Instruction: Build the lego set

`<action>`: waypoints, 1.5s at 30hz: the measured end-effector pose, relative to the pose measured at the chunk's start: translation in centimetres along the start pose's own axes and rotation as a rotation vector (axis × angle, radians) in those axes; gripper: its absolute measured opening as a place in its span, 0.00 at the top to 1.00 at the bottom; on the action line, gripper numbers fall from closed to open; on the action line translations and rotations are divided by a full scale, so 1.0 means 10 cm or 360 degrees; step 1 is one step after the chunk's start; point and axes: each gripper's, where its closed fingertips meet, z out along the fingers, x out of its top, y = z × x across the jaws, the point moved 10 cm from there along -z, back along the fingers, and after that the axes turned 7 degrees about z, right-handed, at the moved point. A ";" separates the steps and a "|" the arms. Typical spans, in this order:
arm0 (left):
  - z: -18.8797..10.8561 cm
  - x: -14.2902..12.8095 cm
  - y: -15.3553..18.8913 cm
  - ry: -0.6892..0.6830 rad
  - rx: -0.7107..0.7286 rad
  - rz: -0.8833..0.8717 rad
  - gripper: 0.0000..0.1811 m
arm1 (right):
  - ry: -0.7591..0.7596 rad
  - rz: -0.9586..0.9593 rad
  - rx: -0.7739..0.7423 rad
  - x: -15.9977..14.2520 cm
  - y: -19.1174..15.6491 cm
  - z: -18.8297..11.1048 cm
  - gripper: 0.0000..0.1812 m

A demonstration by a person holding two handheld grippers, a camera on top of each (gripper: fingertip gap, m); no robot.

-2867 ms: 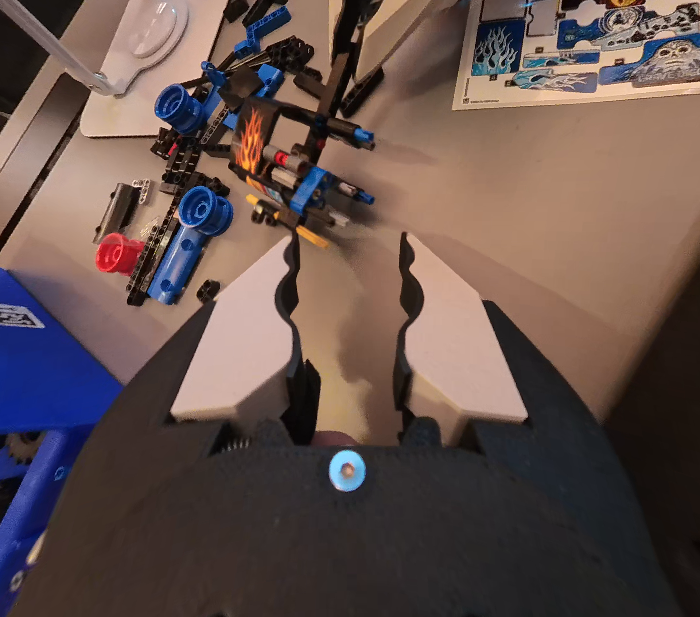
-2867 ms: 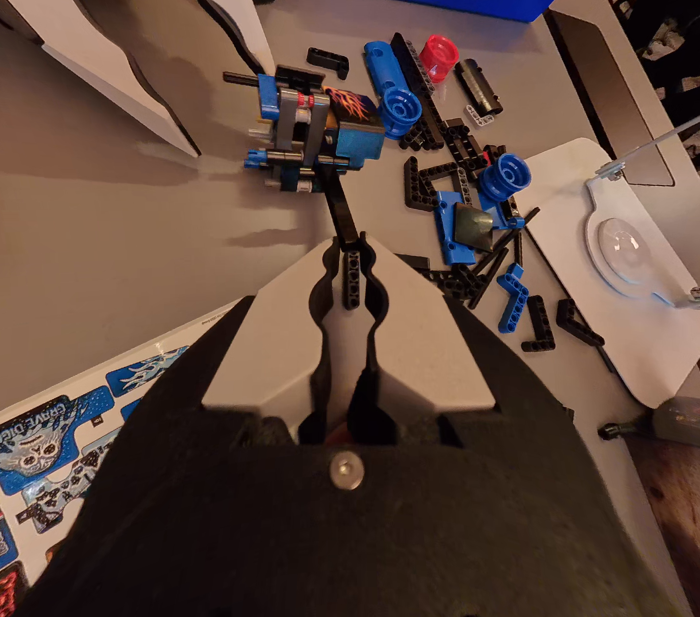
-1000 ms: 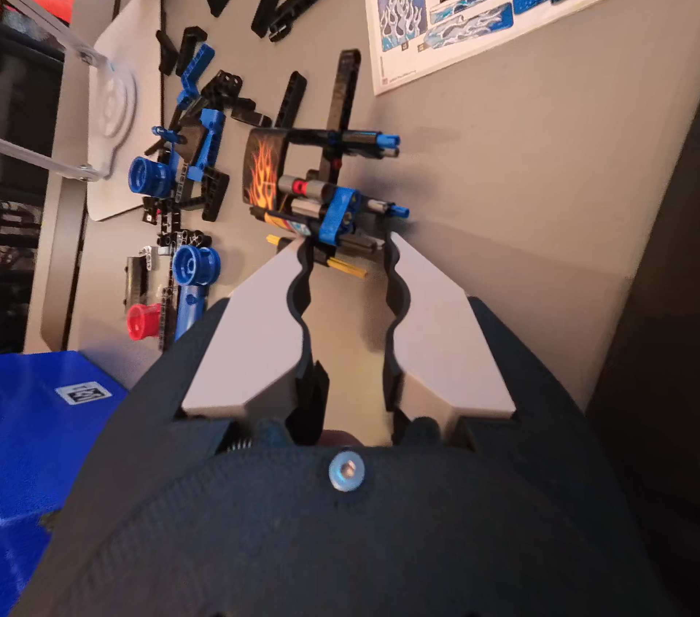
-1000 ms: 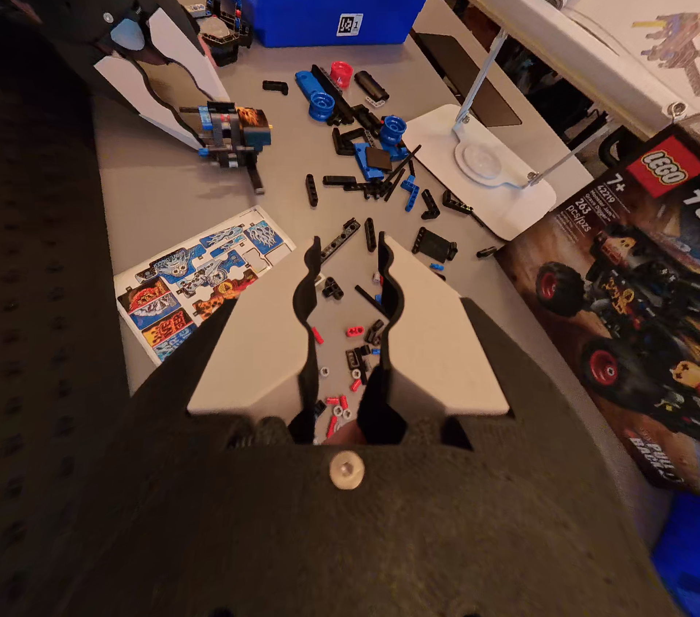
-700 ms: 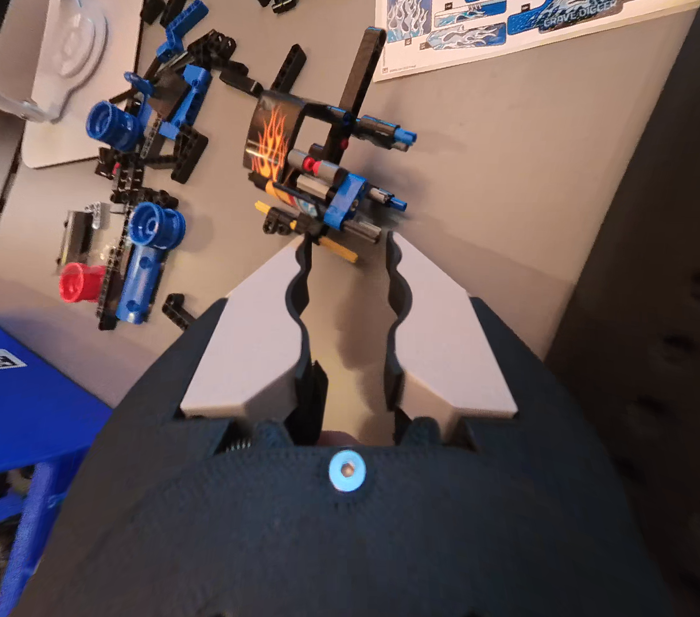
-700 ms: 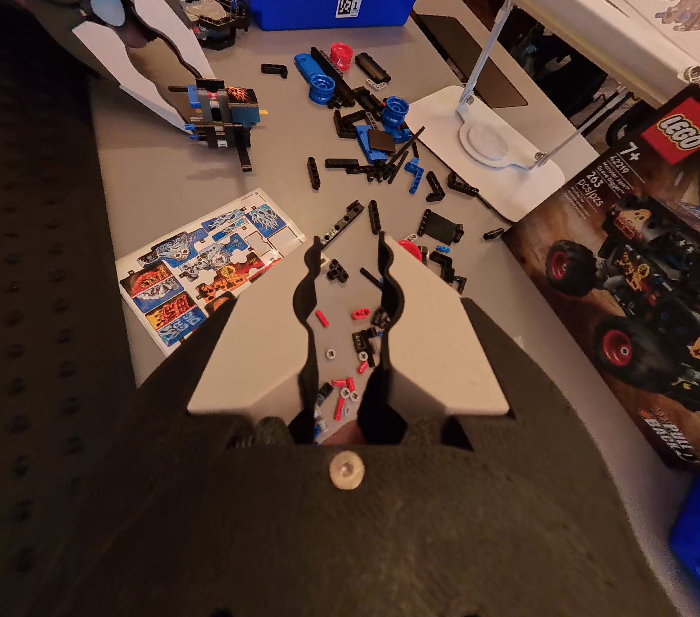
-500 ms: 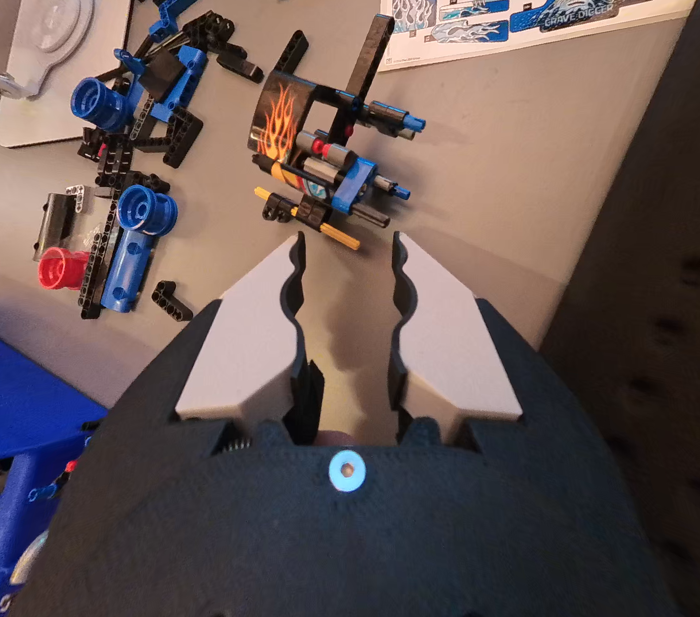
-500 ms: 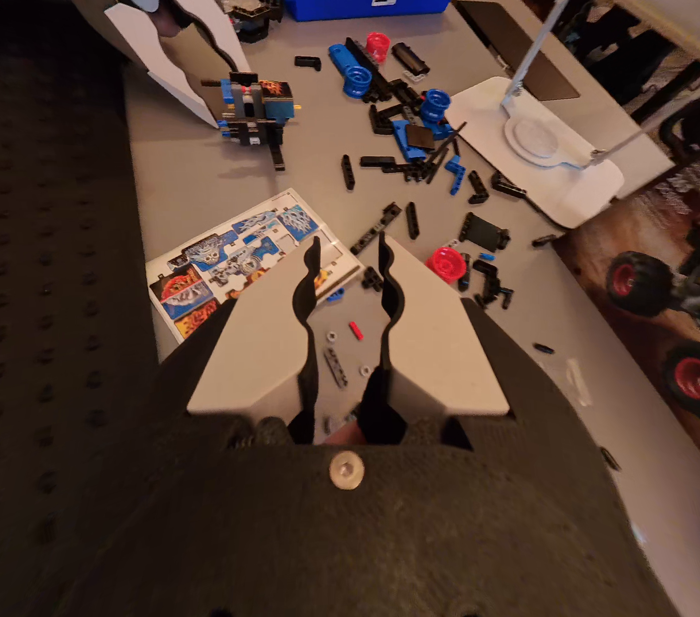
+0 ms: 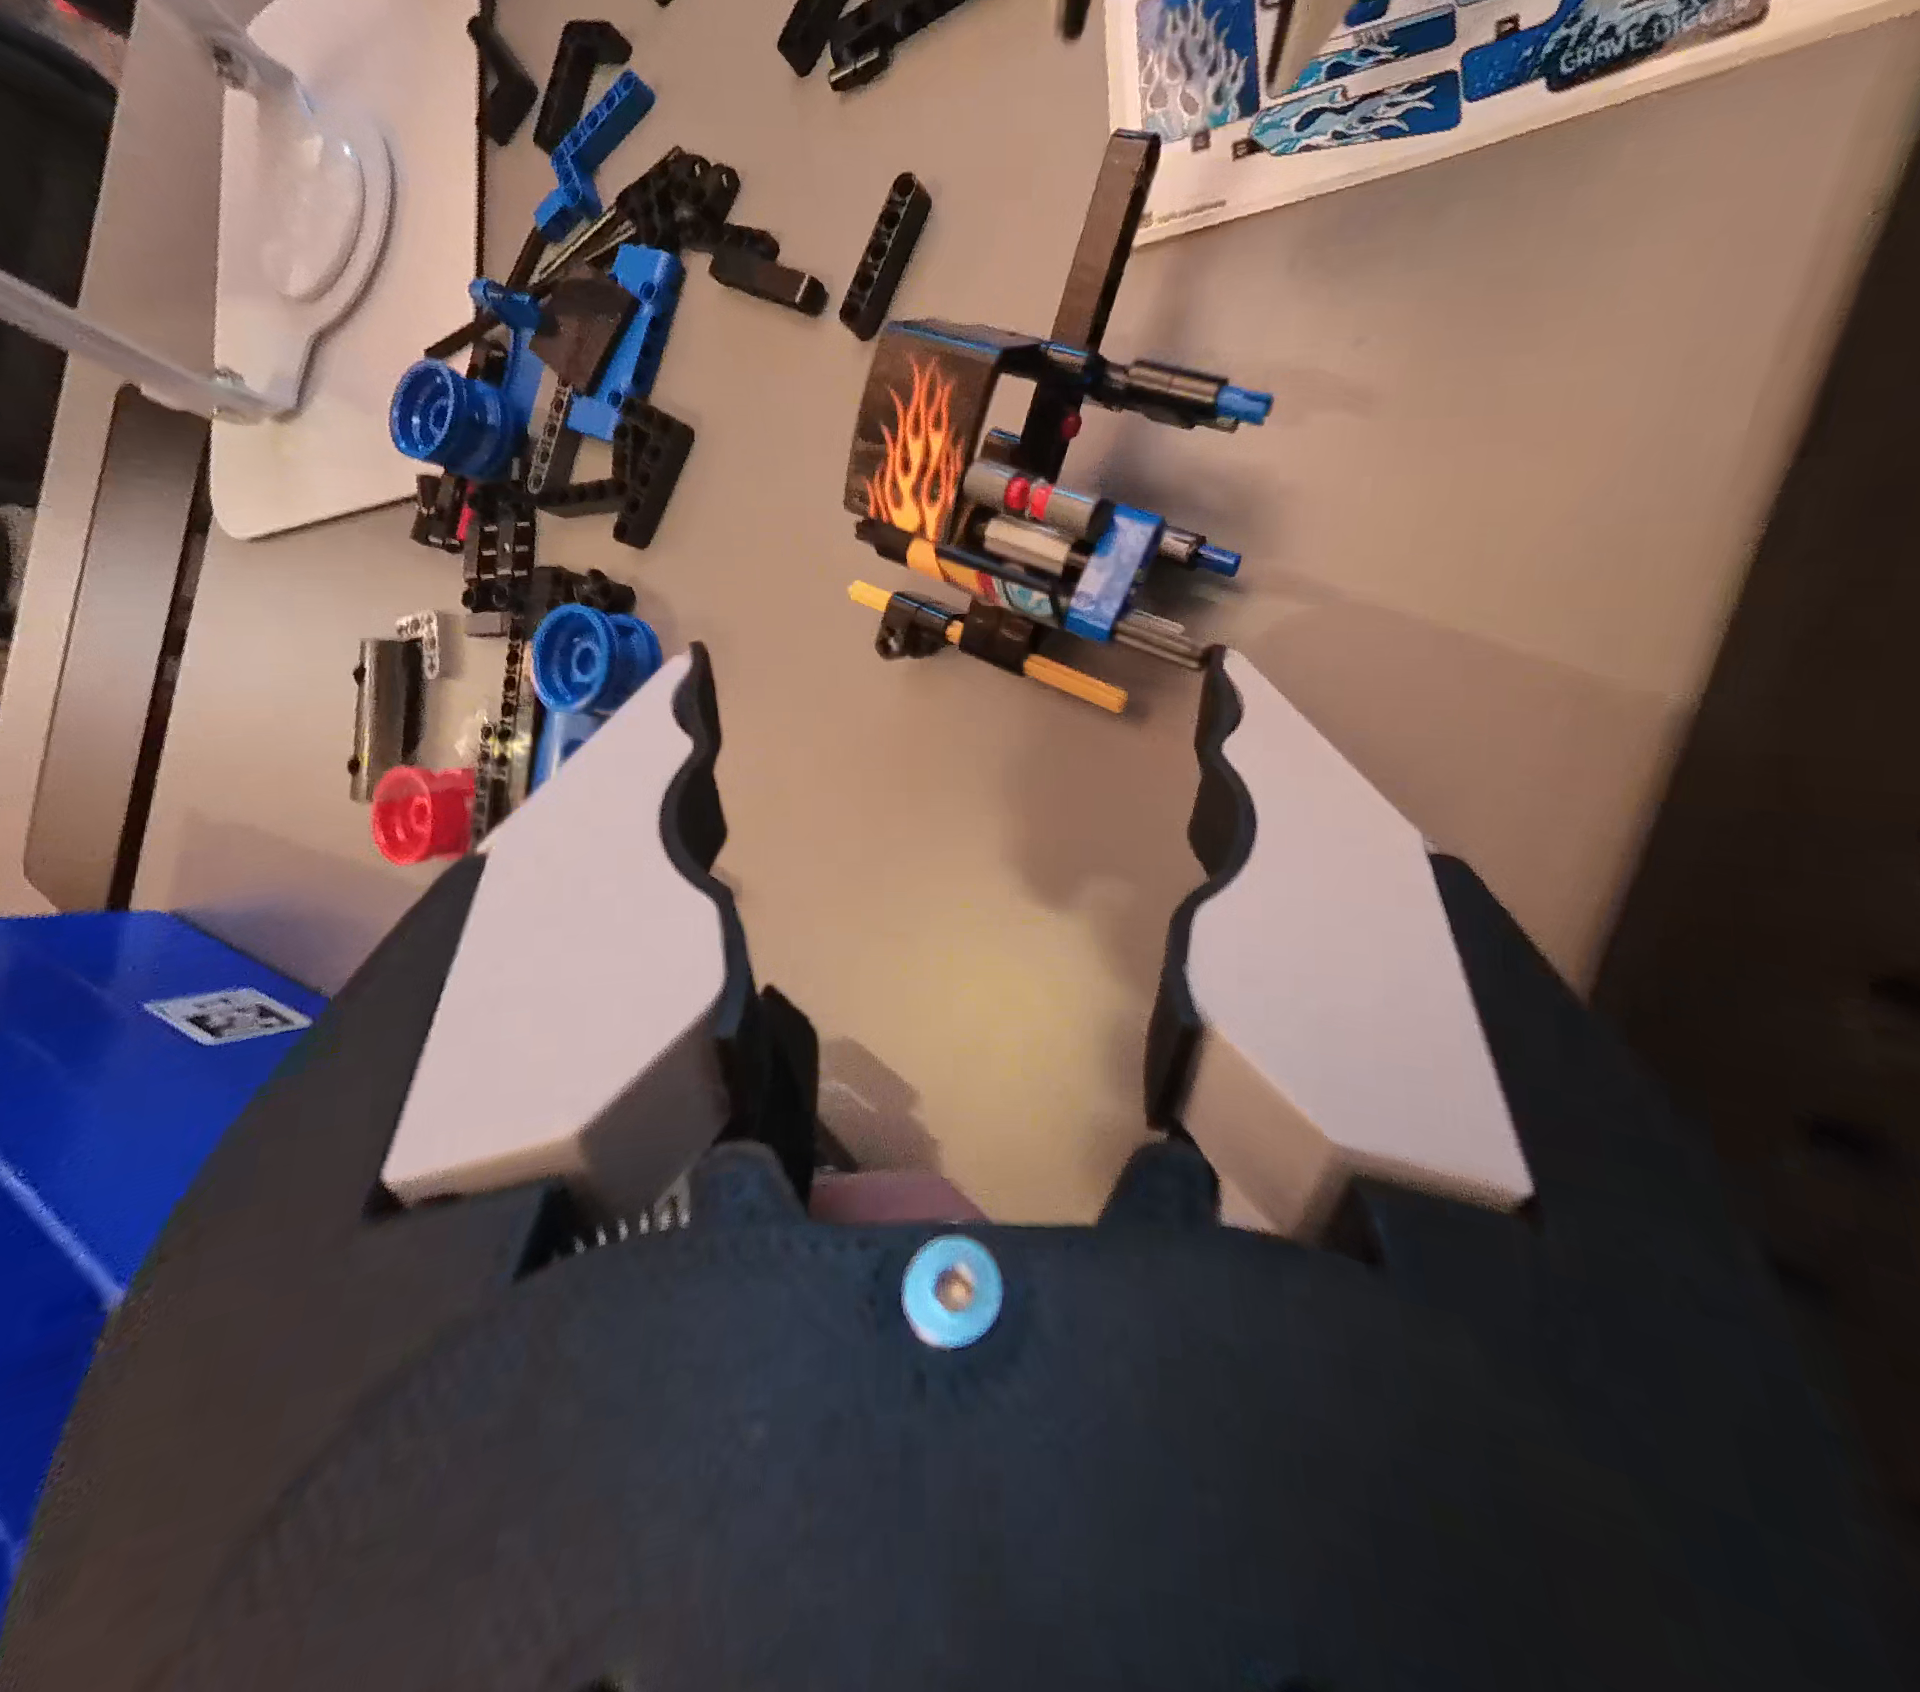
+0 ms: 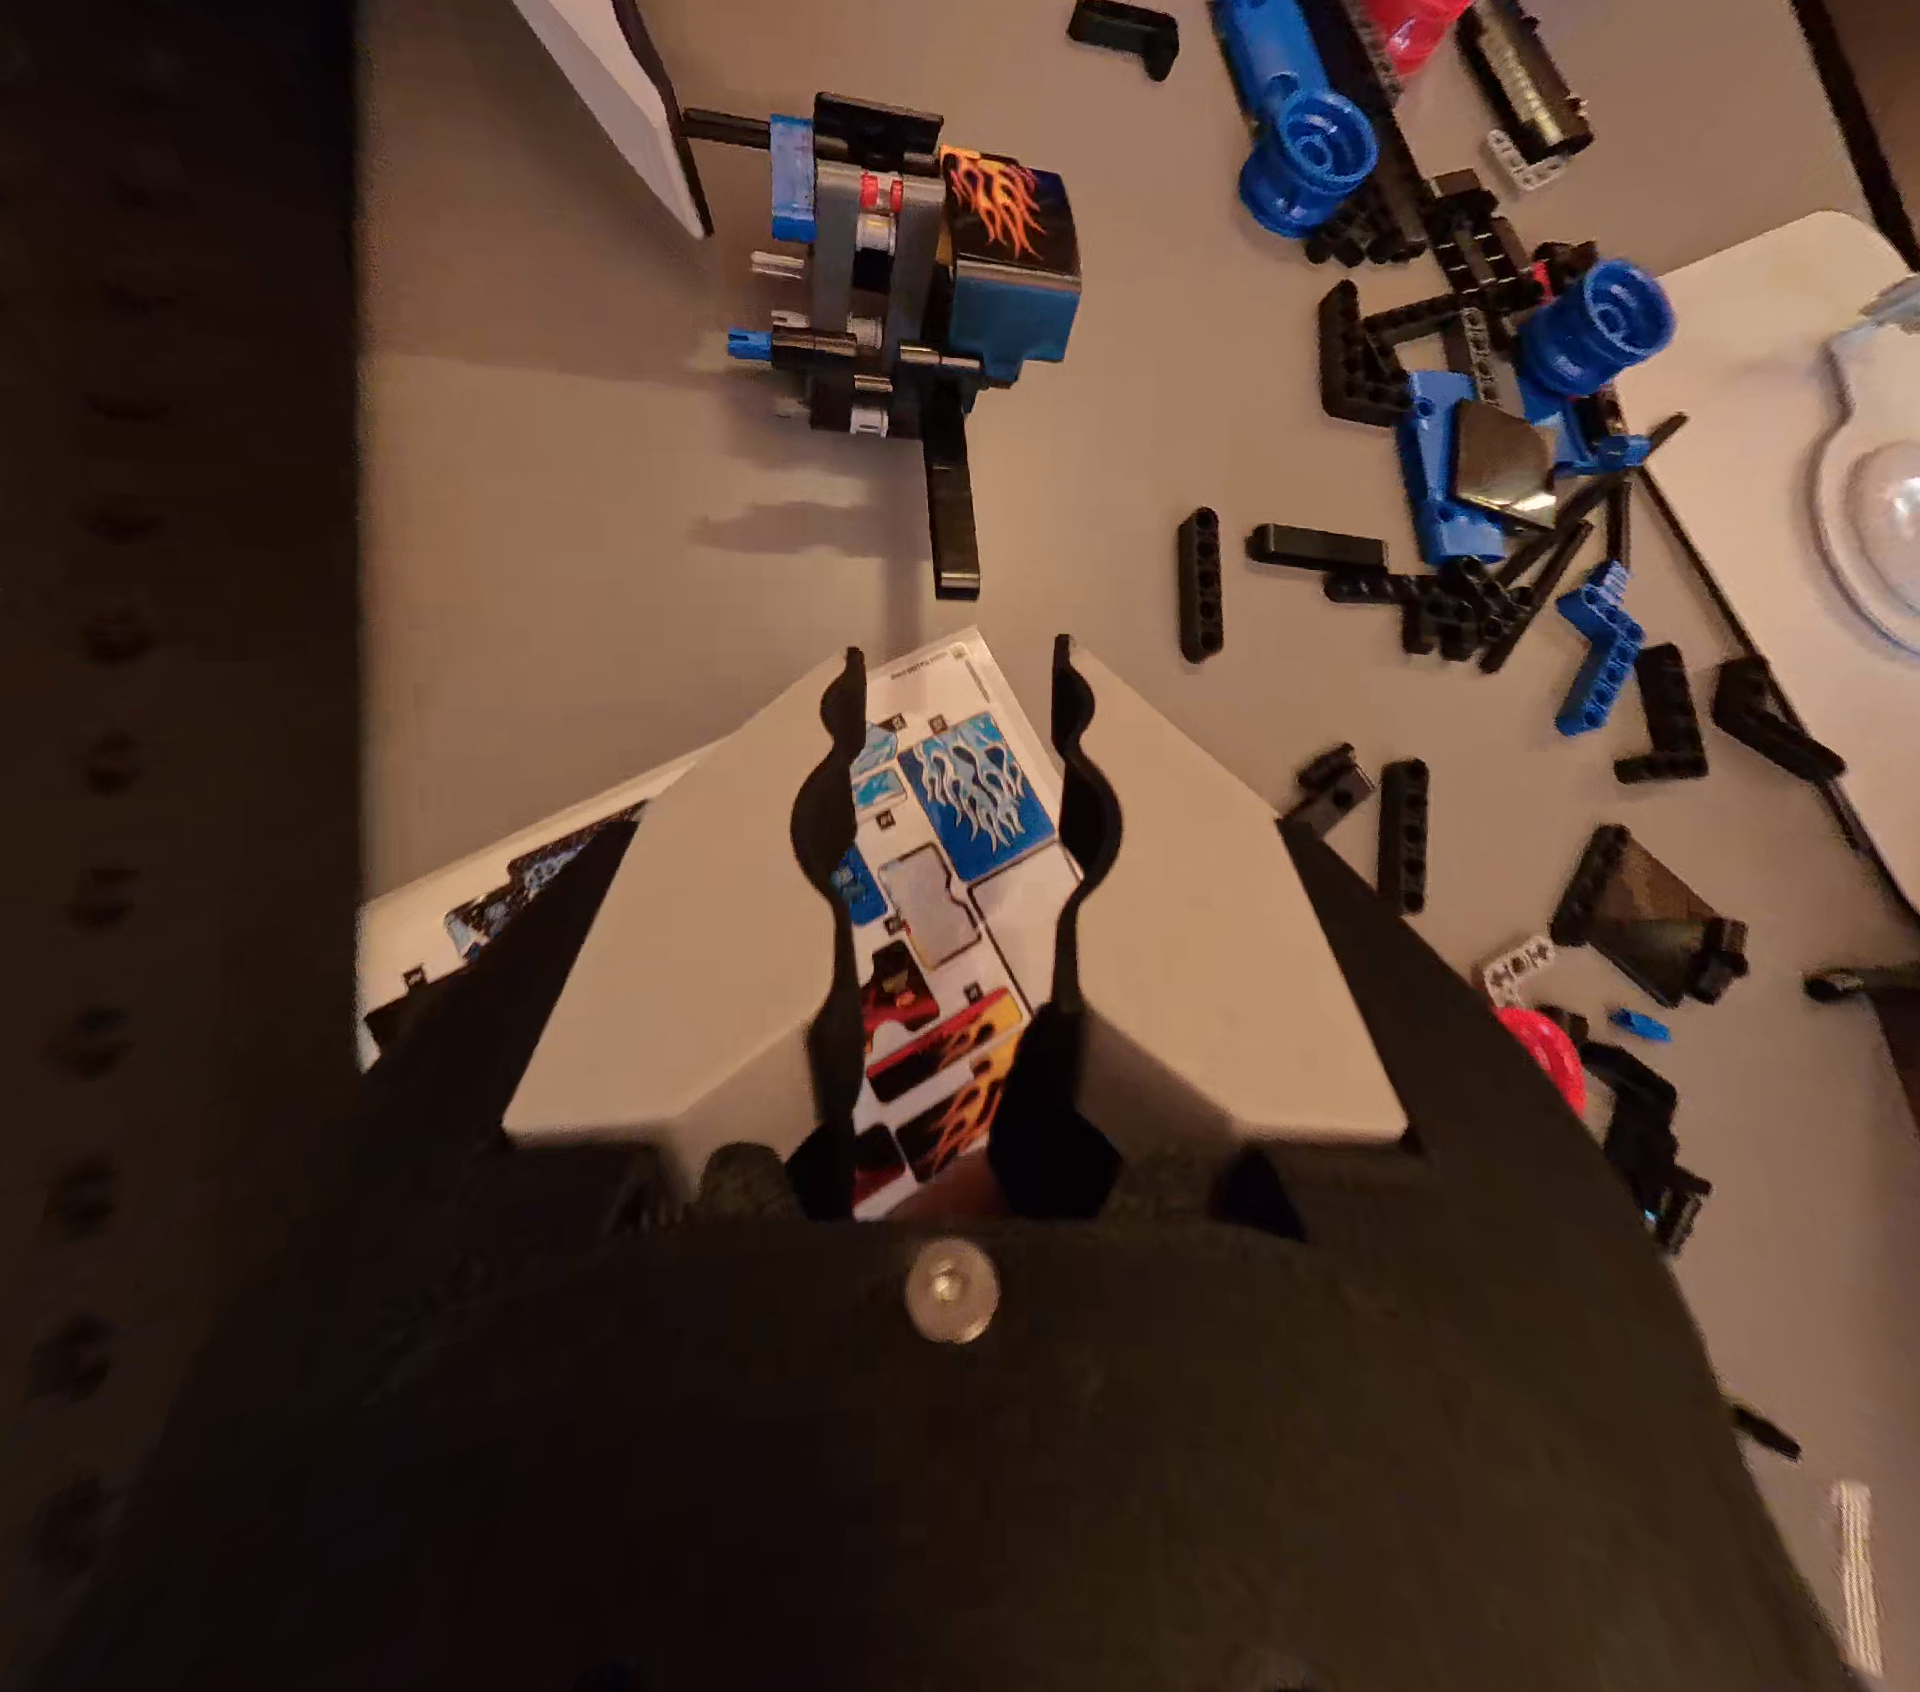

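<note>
Left gripper (image 9: 951, 707) spread wide and empty just short of the flame-decal sub-assembly (image 9: 1023, 489) lying beyond its fingertips; right gripper (image 10: 954, 676) narrowly parted, empty, over the sticker sheet (image 10: 940, 821): best closed squarely across the blue bracket end, clear of the yellow axle (image 9: 987, 647).

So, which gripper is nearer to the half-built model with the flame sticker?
Left. The left gripper is open right beside the half-built model, one fingertip almost touching it. The right gripper is open farther off, over the sticker sheet.
</note>
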 end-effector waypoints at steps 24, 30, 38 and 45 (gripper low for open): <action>0.16 -0.14 0.15 0.0023 -0.0179 -0.0202 0.65 | -0.0063 -0.0146 0.0032 0.35 0.37 0.45 0.94; 0.10 -0.19 0.15 -0.0010 -0.0023 -0.0167 0.60 | -0.0053 -0.0120 0.0048 0.33 0.44 0.49 0.94; 0.09 0.00 0.07 0.0014 0.0179 0.0128 0.60 | -0.0020 -0.0082 0.0067 0.32 0.45 0.50 0.94; 0.16 -0.02 0.03 0.0033 0.0177 0.0043 0.64 | -0.0031 -0.0094 0.0046 0.31 0.52 0.44 0.89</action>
